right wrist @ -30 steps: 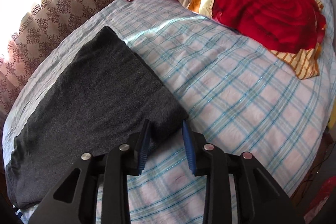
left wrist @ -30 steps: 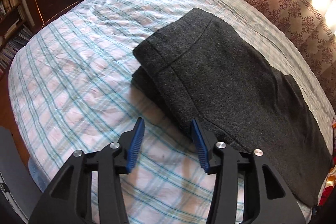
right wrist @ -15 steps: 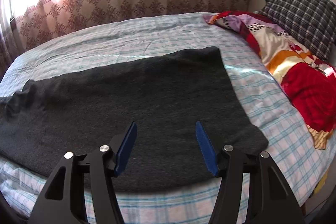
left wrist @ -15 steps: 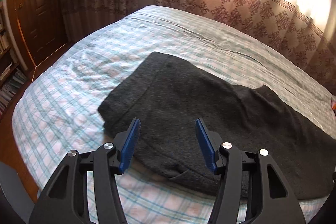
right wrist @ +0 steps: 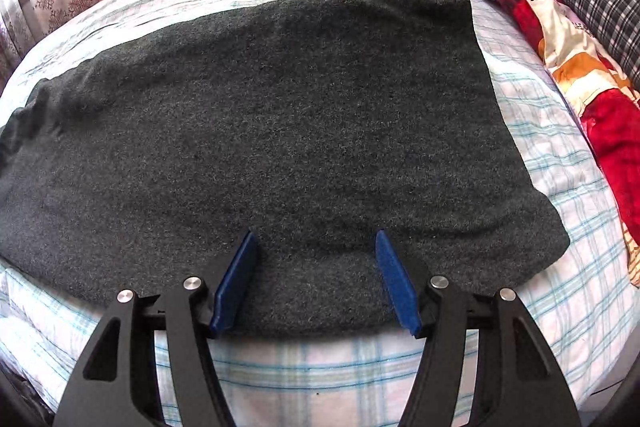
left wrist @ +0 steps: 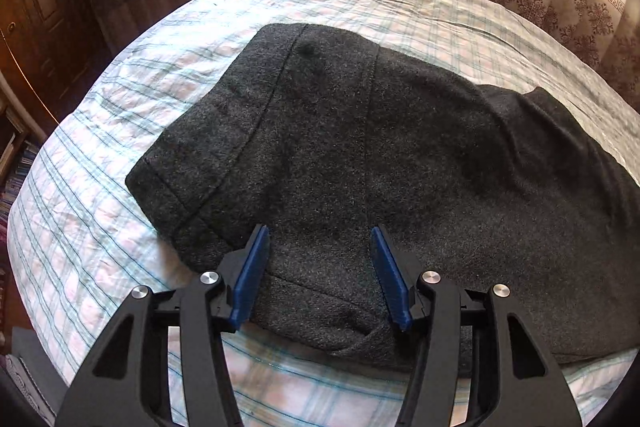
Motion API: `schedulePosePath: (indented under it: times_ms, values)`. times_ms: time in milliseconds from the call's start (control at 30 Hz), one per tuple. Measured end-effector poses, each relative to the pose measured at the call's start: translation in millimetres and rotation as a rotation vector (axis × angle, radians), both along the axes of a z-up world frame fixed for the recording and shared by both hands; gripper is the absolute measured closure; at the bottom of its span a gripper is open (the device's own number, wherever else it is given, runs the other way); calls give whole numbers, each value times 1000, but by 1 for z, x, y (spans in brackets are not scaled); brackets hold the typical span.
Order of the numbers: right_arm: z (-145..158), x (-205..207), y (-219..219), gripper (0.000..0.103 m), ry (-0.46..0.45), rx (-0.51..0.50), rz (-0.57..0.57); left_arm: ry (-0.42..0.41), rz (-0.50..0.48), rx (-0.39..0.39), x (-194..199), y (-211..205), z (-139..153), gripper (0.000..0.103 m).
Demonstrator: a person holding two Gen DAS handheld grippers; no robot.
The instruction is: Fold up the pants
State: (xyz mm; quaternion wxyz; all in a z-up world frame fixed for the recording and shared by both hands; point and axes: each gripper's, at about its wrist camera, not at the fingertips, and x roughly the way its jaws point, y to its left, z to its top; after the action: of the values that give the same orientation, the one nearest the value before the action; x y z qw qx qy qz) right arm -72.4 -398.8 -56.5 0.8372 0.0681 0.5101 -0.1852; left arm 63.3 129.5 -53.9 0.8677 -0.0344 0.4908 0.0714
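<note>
Here both tongs, left and right, hover parted and empty over the pants' near edge, right jaws opening, likely to grab it for folding

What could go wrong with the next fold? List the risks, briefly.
1. The pants lie in stacked layers at the hem end; the open left gripper may pinch only the top layer, so the layers could slide apart.
2. The right gripper, its jaws opening over the near edge, might catch the checked sheet too.
3. Wrinkles near the middle could get folded in.
</note>
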Motion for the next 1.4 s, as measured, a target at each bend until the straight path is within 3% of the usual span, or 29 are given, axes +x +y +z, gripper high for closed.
schedulePosePath:
  times_ms: [133,300,567,700,867,900,933,1033,1133,1200,1333,1400]
  values:
    - [29,21,19,41,-78,-21,80,-44,-29,-18,6,-7,21,42]
    - [46,78,60,40,-139,84,214,-89,-79,-46,36,-19,35,40]
    - [63,192,201,40,-208,236,556,-50,-37,-97,91,-5,18,40]
    - [49,249,253,37,-172,232,616,-31,-17,-117,100,6,0,40]
    - [9,289,278,35,-54,306,665,-48,-33,-114,93,10,-11,40]
    - [3,294,281,38,-52,311,673,-52,-33,-122,92,12,-11,40]
    - [1,294,281,64,-64,309,675,-55,-32,-130,92,12,-12,40]
    - [-1,305,288,92,-94,188,664,-62,-39,-130,91,13,-13,40]
    - [-17,320,283,103,-63,84,581,-72,-57,-90,88,11,-19,40]
    - [-25,324,272,103,-58,122,564,-80,-66,-73,88,8,-21,40]
    - [2,303,257,101,-171,152,545,-73,-62,-75,89,8,-20,40]
    - [19,290,255,95,-216,180,558,-68,-49,-65,89,7,-15,40]
